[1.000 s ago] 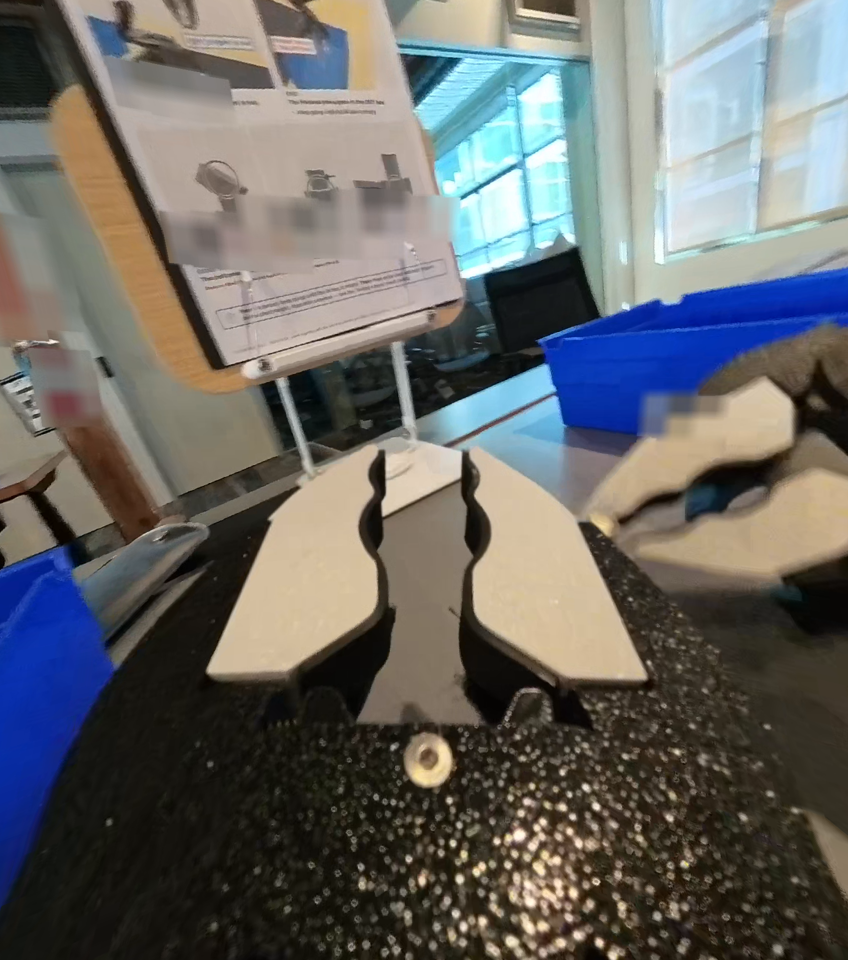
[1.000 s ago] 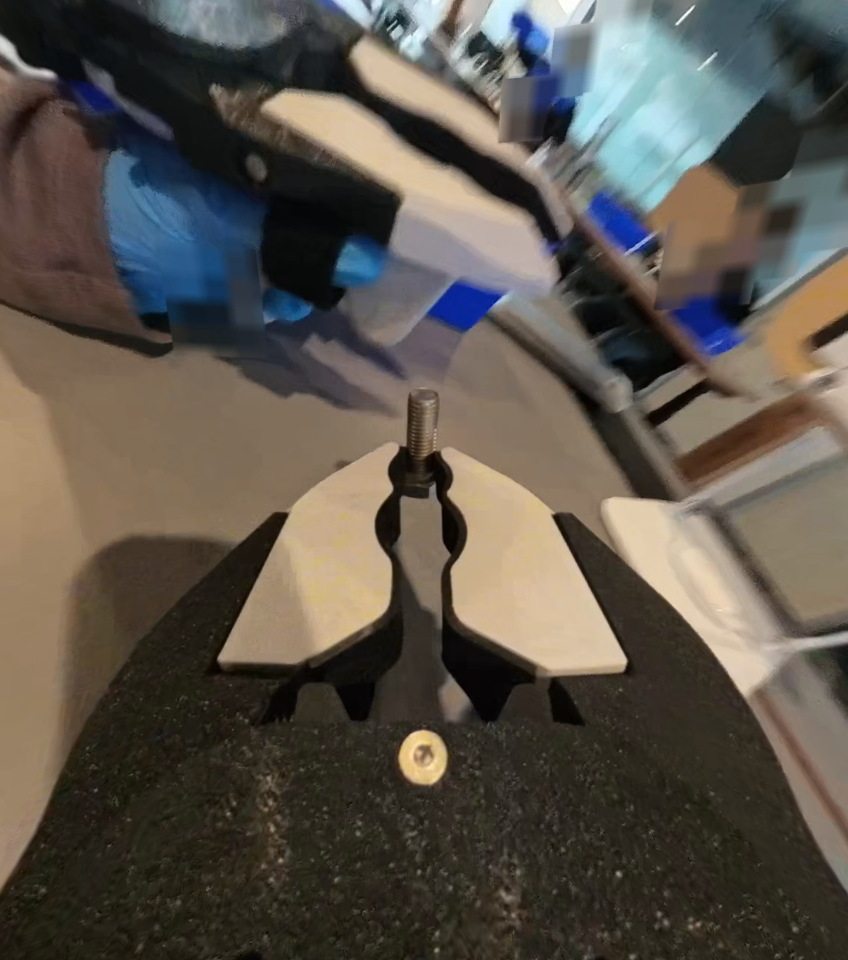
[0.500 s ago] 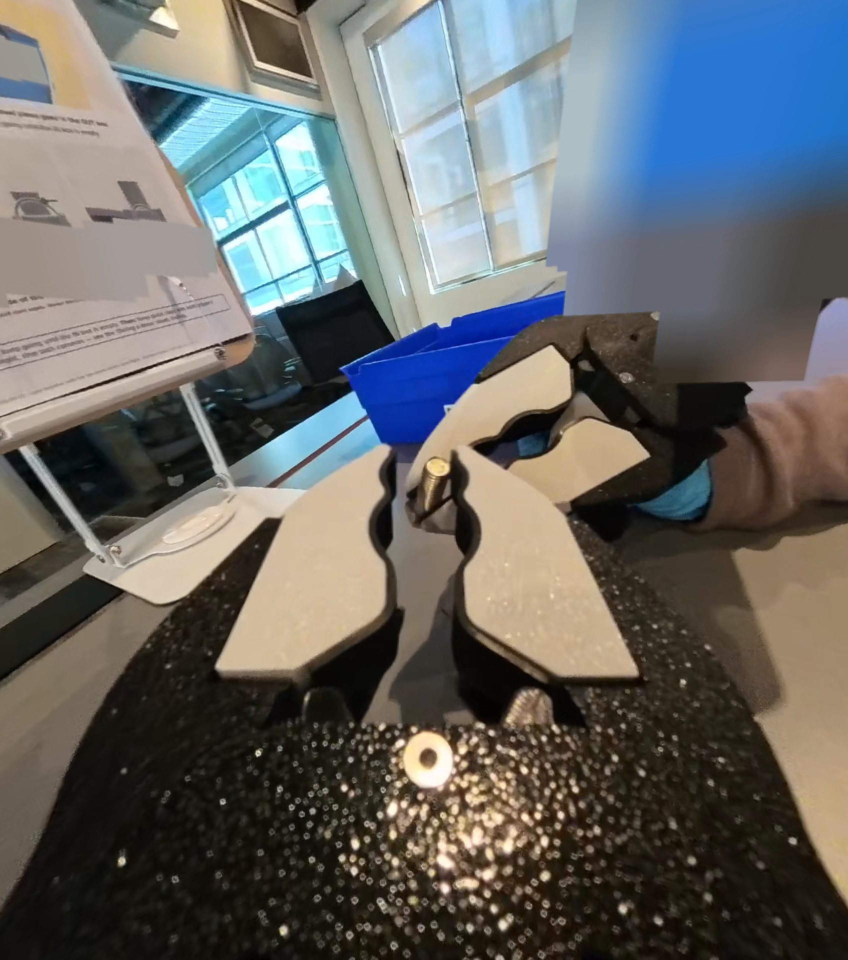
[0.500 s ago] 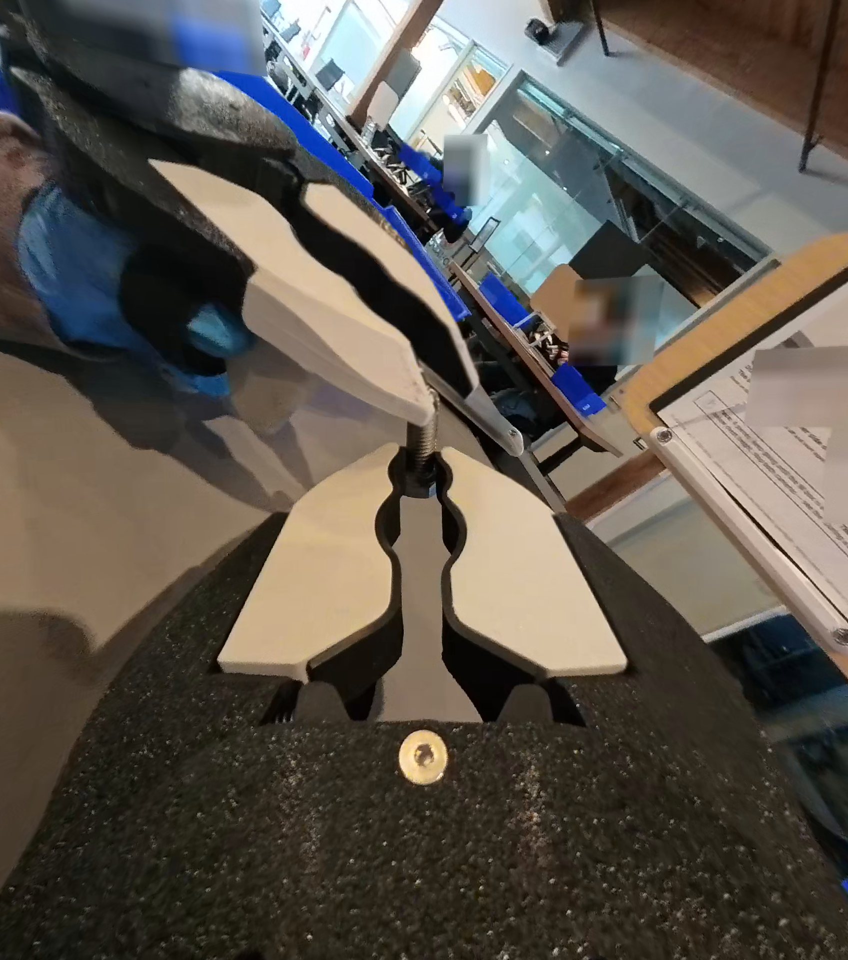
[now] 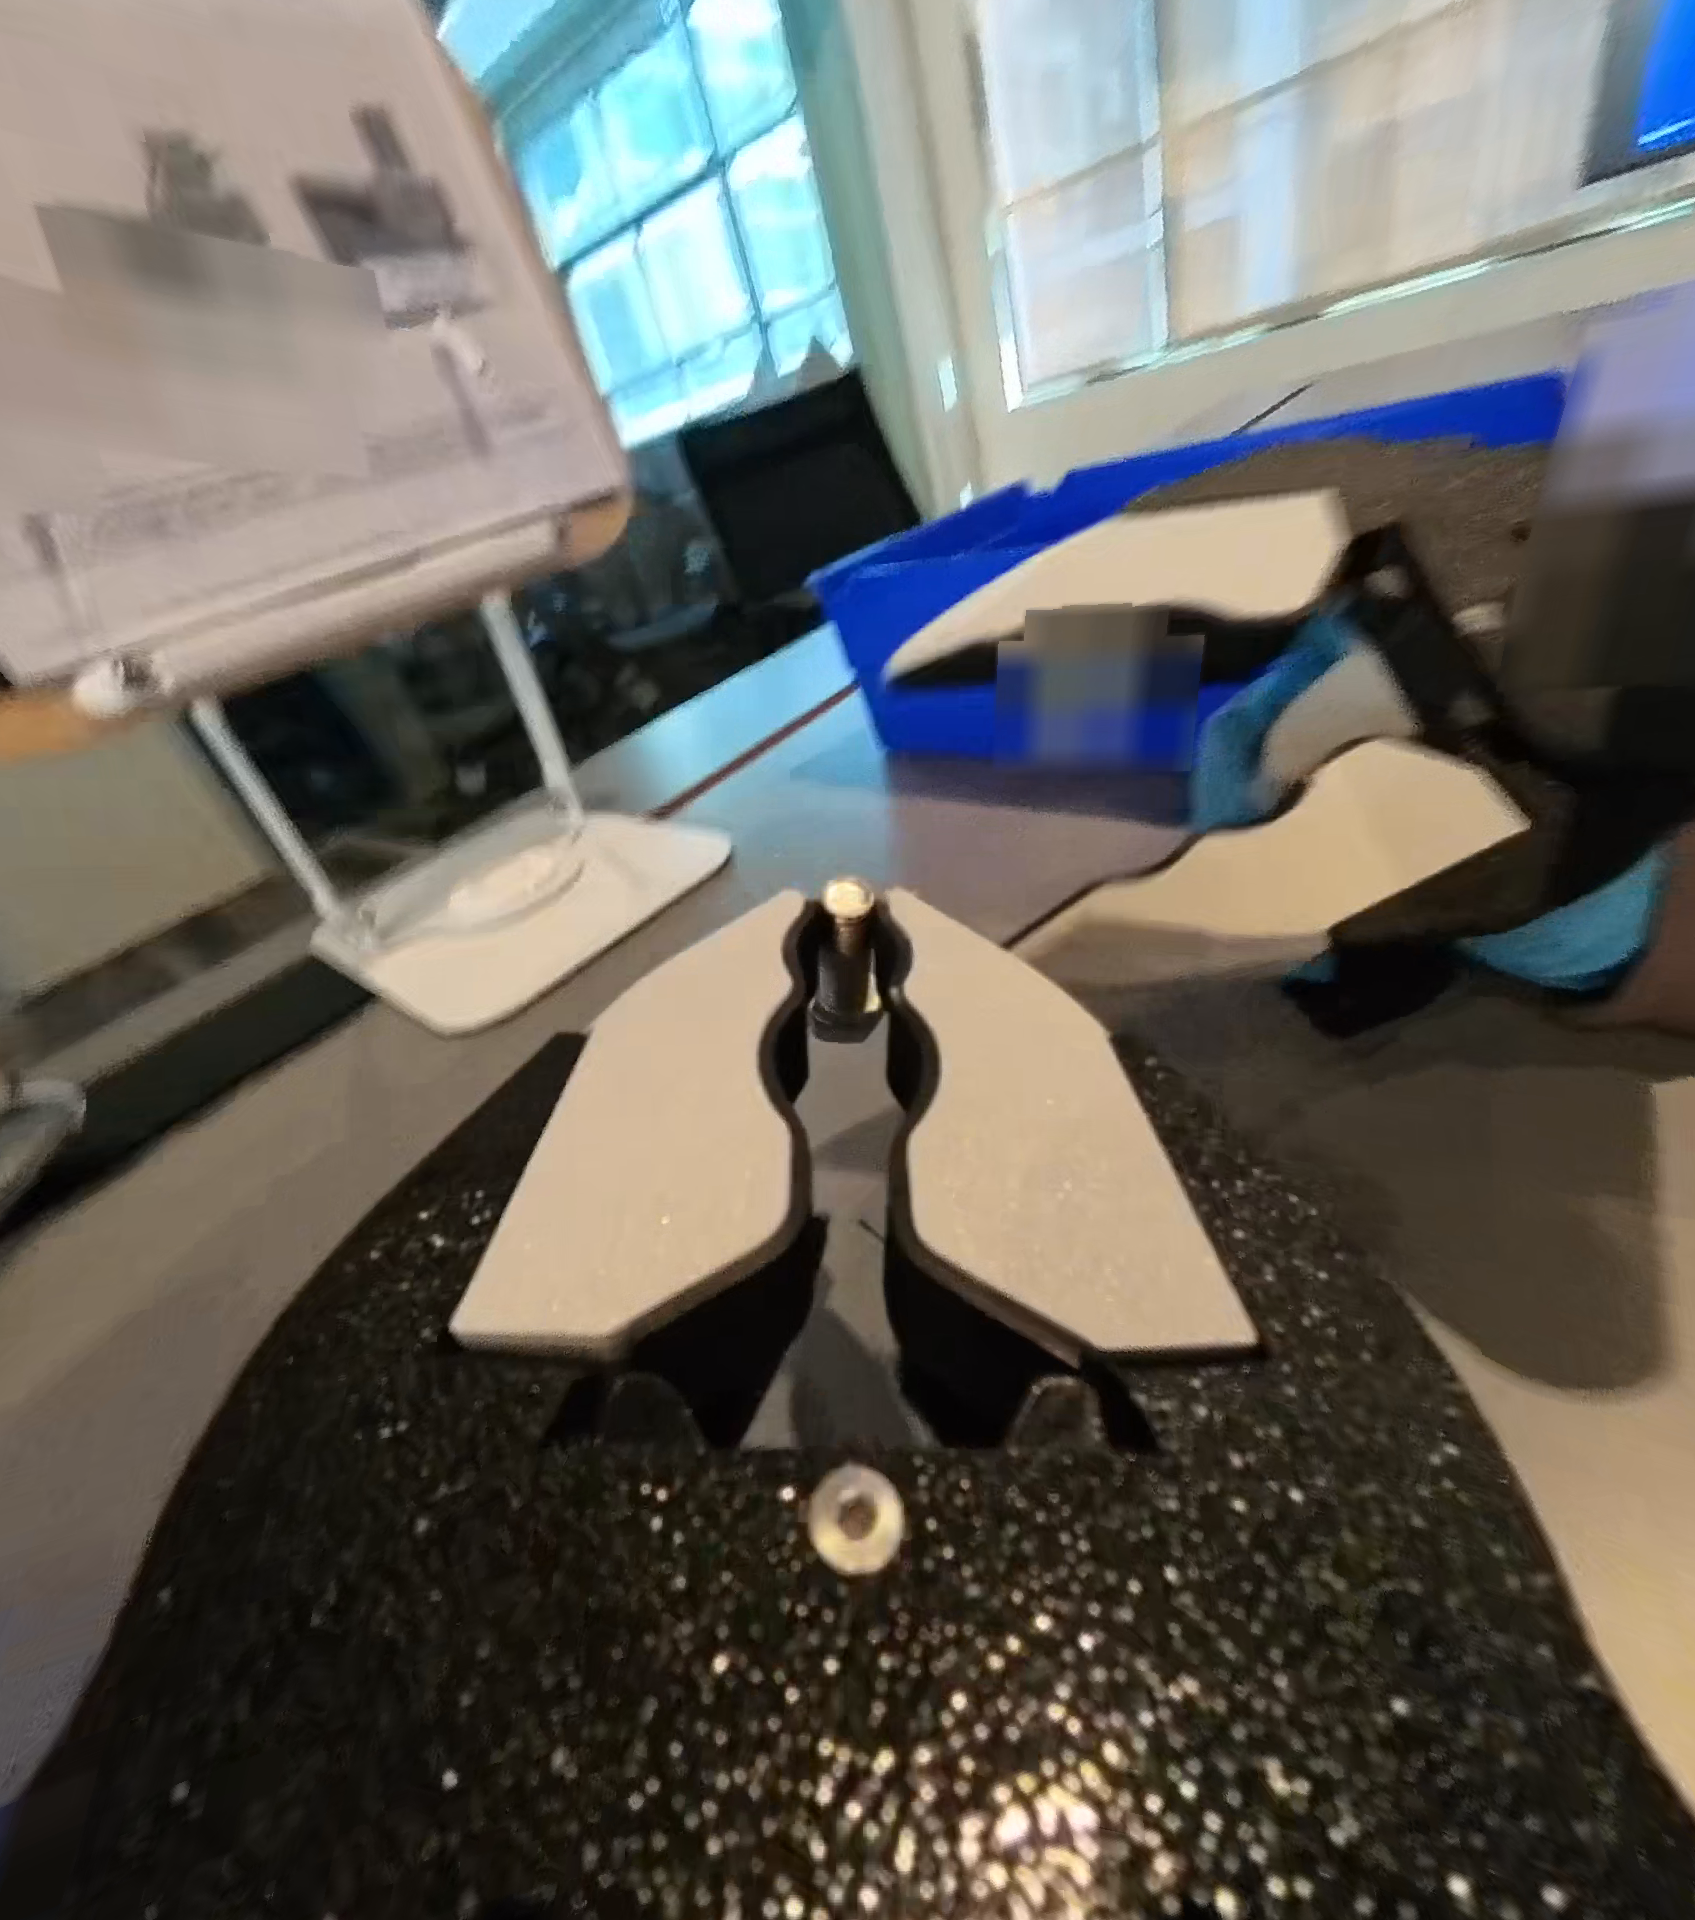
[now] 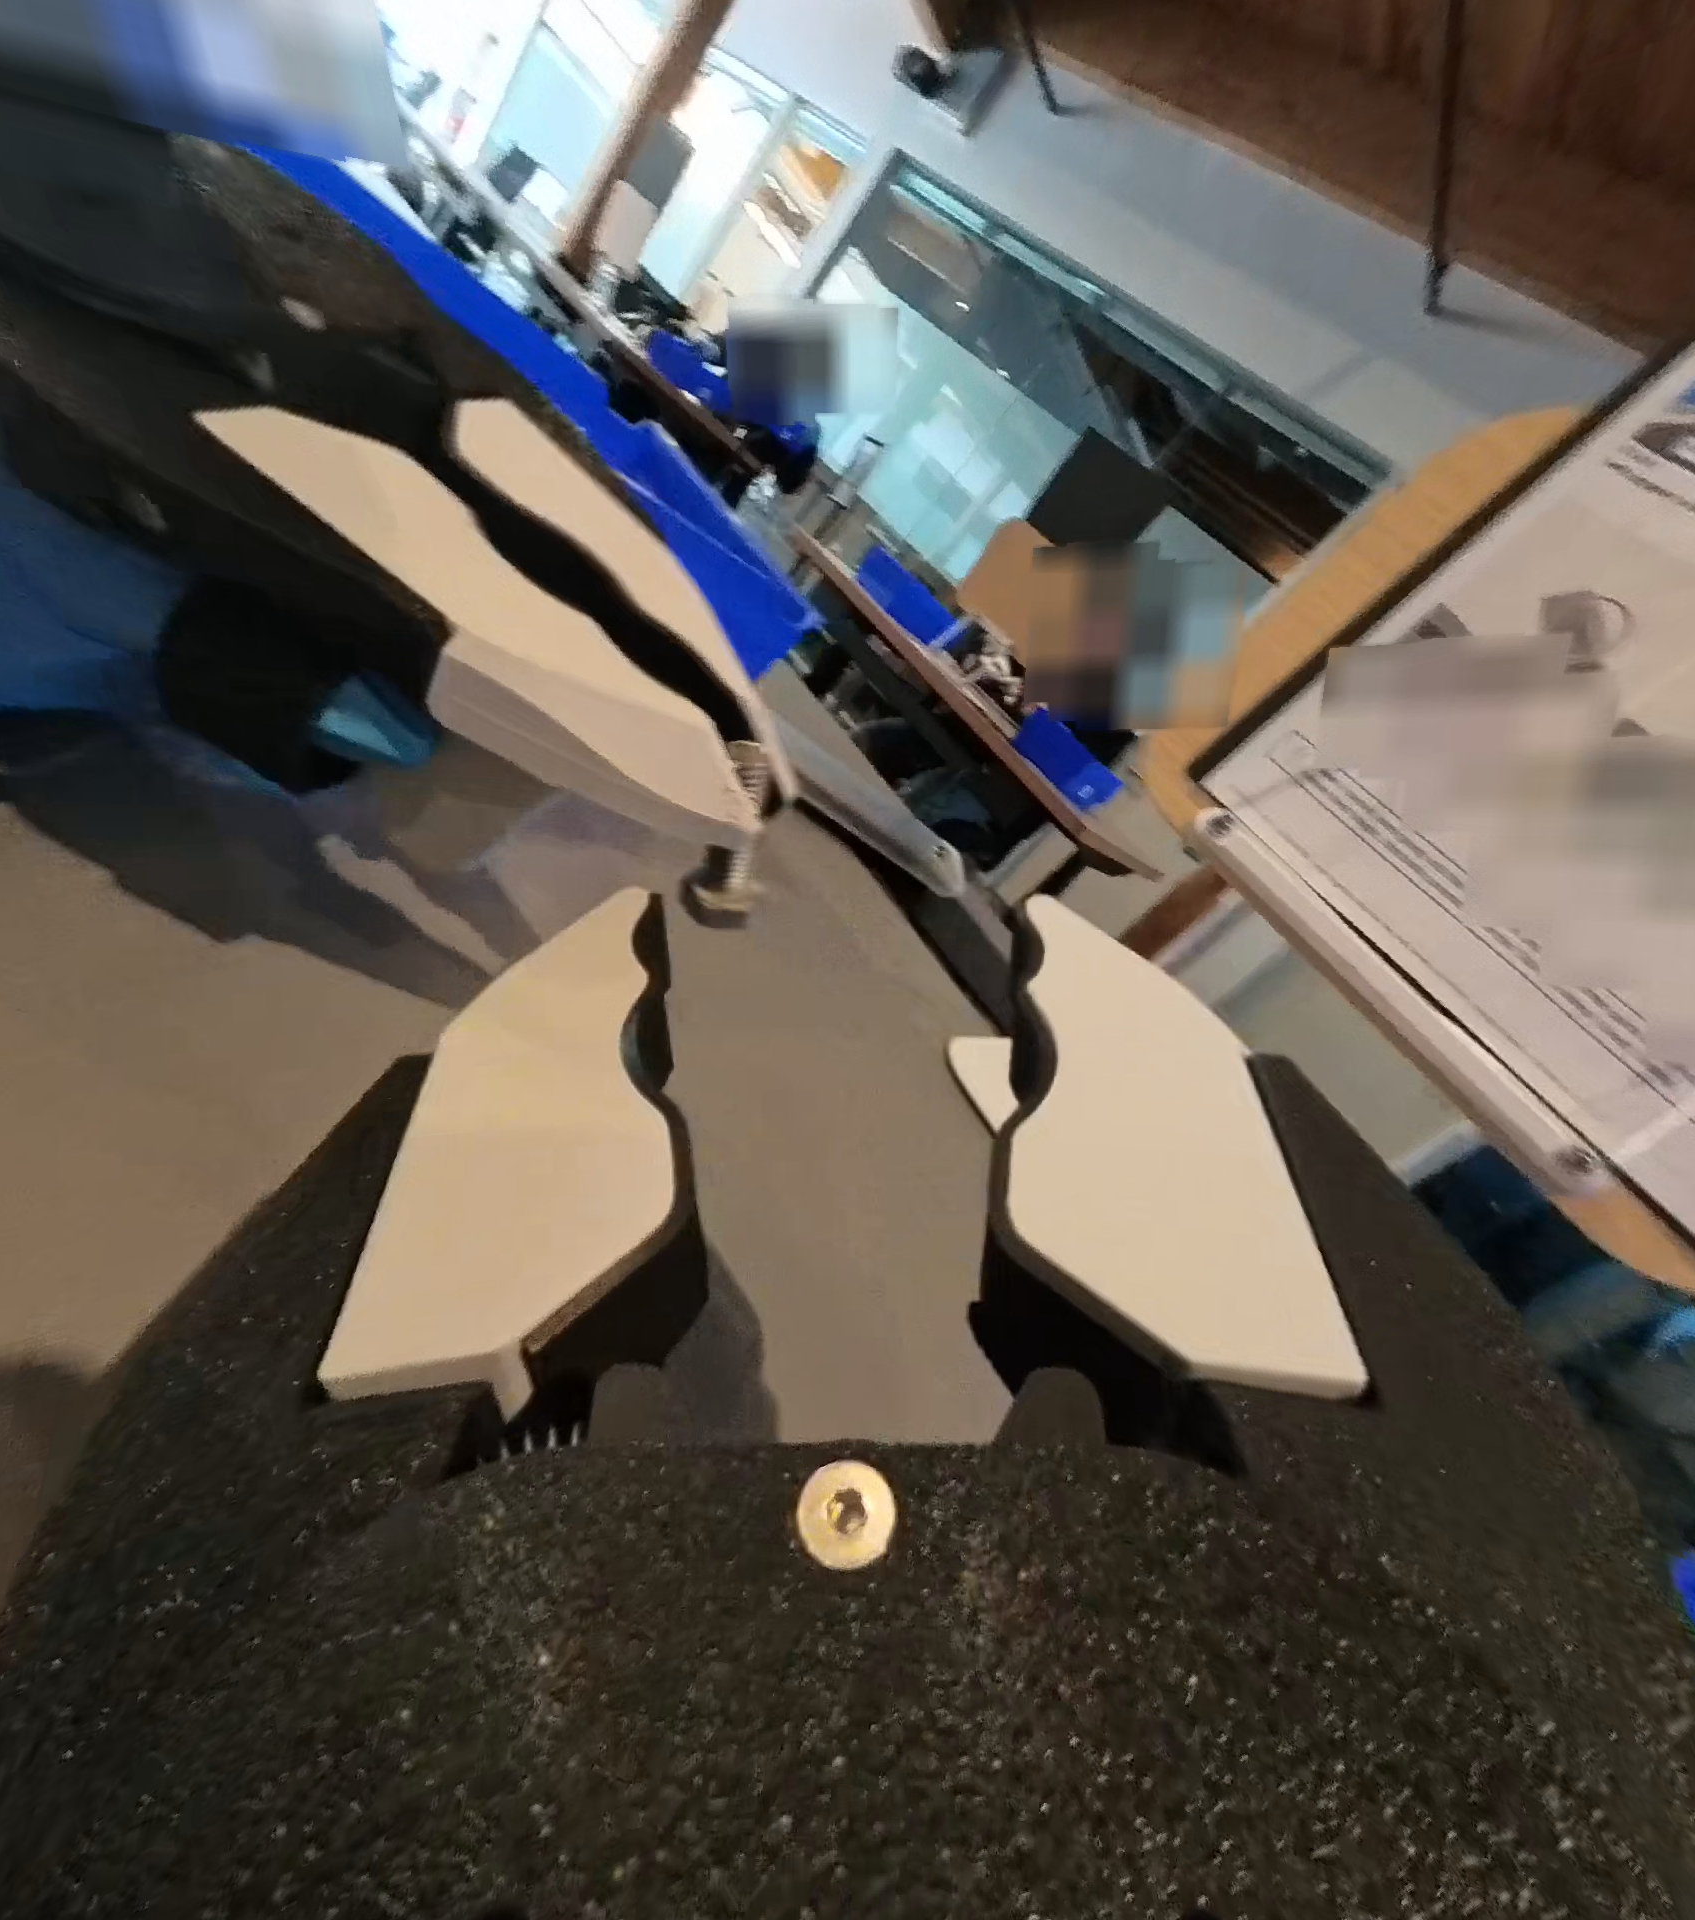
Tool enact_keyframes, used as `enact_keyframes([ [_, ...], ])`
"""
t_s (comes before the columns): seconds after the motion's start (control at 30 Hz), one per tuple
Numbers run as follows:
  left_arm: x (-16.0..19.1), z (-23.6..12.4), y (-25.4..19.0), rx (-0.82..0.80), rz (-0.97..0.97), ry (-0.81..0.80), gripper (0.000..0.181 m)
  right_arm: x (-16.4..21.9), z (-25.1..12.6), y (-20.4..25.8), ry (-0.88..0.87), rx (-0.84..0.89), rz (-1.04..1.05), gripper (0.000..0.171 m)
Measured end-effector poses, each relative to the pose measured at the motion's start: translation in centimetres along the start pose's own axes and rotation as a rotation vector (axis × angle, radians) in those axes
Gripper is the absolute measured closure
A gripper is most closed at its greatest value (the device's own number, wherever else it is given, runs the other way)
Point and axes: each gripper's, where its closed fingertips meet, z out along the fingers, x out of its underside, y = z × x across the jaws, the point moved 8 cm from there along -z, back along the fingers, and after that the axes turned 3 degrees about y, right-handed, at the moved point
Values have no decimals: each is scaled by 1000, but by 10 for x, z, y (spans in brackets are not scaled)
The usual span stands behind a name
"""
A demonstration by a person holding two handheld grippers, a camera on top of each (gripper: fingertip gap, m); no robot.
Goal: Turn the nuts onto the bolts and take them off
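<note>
A silver threaded bolt [image 5: 845,961] stands upright between the tips of my left gripper [image 5: 848,935], which is shut on it; its dark hex end sits lower between the fingers. In the right wrist view the bolt [image 6: 727,878] hangs from the left gripper [image 6: 758,795], just beyond my right gripper's left fingertip. My right gripper [image 6: 832,920] is open wide and empty. Its spread fingers [image 5: 1175,566] show at the right of the left wrist view. I see no separate nut.
A blue bin [image 5: 926,717] stands on the grey table [image 5: 1238,1195] behind the right gripper. A tilted instruction board on a white stand [image 5: 531,914] is at the far left; it also shows at the right of the right wrist view [image 6: 1549,883]. Gloved hands hold both grippers. Both grippers' tips are close together, under 4 cm apart.
The bolt has passed from my right gripper to my left. The left gripper closed on it; the right gripper opened and drew away from it.
</note>
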Motion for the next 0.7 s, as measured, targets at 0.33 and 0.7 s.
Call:
enact_keyframes([
  [0.33, 25, 16, 1, 43, -178, 425, 172, 7, -12, -22, 2, 146, 108, 123],
  [0.7, 32, 20, -3, 67, -165, 534, 172, 11, -10, -22, 16, 104, 164, 132],
])
